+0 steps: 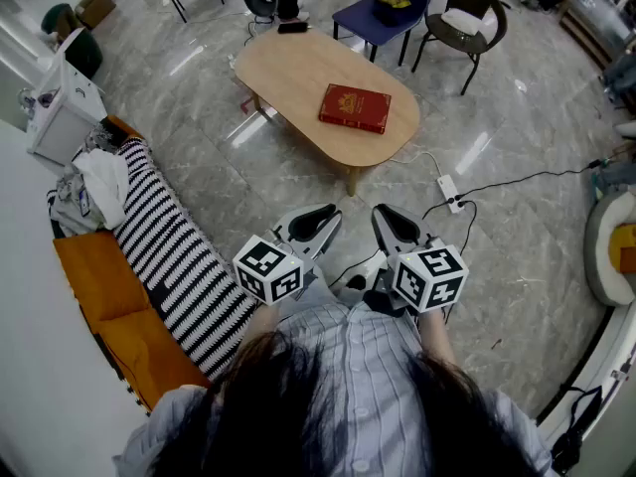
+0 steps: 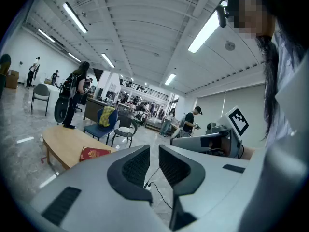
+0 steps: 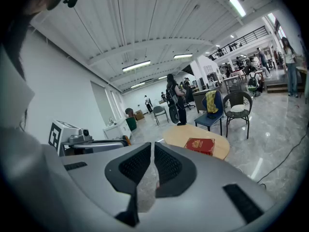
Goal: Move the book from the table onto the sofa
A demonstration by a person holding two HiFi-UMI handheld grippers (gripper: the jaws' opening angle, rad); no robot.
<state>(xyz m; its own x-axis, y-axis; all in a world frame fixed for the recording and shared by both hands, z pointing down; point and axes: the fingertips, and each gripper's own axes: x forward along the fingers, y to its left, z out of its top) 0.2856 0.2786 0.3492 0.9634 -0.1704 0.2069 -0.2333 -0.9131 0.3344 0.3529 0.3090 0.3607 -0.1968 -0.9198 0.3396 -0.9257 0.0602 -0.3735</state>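
Observation:
A red book (image 1: 355,107) with a gold emblem lies flat on the right half of an oval wooden table (image 1: 288,73), a good step ahead of me. It also shows as the red book (image 2: 94,153) in the left gripper view and the red book (image 3: 200,146) in the right gripper view. My left gripper (image 1: 330,214) and right gripper (image 1: 384,215) are held side by side close to my body, both shut with nothing between the jaws. The sofa (image 1: 109,316), orange with a black-and-white striped throw (image 1: 179,261), runs along my left.
Clothes (image 1: 94,192) are piled on the sofa's far end. A blue chair (image 1: 383,8) and a dark wicker chair (image 1: 467,18) stand behind the table. A power strip (image 1: 449,193) and cables lie on the marble floor at the right. People stand far off in the hall.

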